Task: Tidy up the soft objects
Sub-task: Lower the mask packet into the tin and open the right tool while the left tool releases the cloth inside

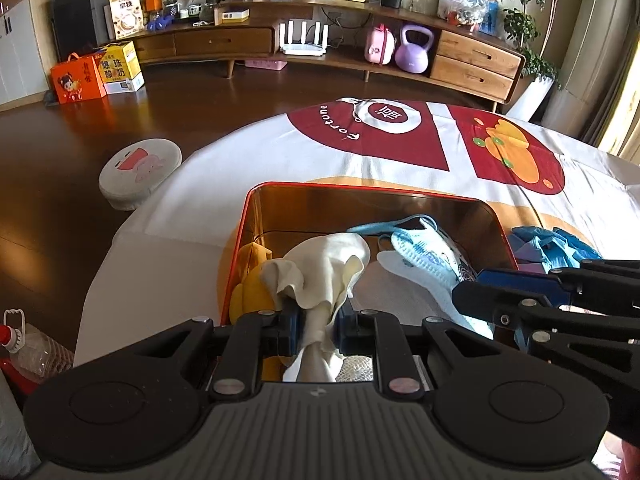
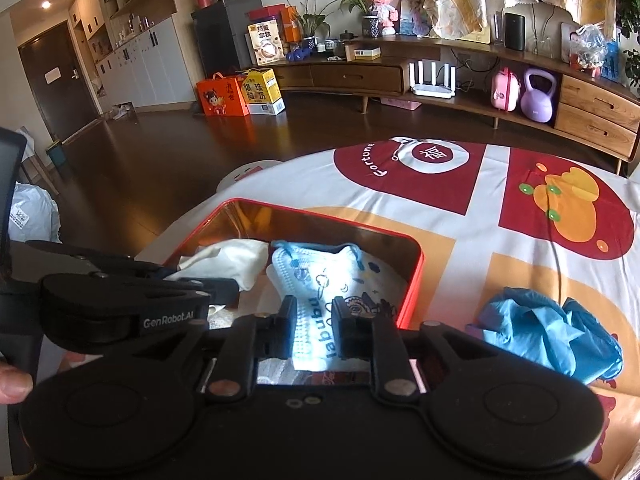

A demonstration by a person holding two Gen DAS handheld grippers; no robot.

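Note:
A red-rimmed tin (image 1: pixel 245 240) with a gold inside stands on the table. My left gripper (image 1: pixel 316 330) is shut on a cream cloth (image 1: pixel 320 268), which bunches up over the tin's near left part. A yellow soft item (image 1: pixel 248 296) lies under it at the left wall. In the right wrist view, my right gripper (image 2: pixel 315 330) is low over the tin (image 2: pixel 416 268). A printed blue-and-white face mask (image 2: pixel 320 276) lies flat between its parted jaws, not pinched. A crumpled blue glove (image 2: pixel 548 332) lies on the tablecloth right of the tin.
The round table carries a white, red and orange tablecloth (image 1: pixel 400 160). A round stool (image 1: pixel 140 172) stands off its left edge on the dark wood floor. A plastic bottle (image 1: pixel 28 348) is at lower left. A long wooden cabinet (image 1: pixel 472 60) lines the far wall.

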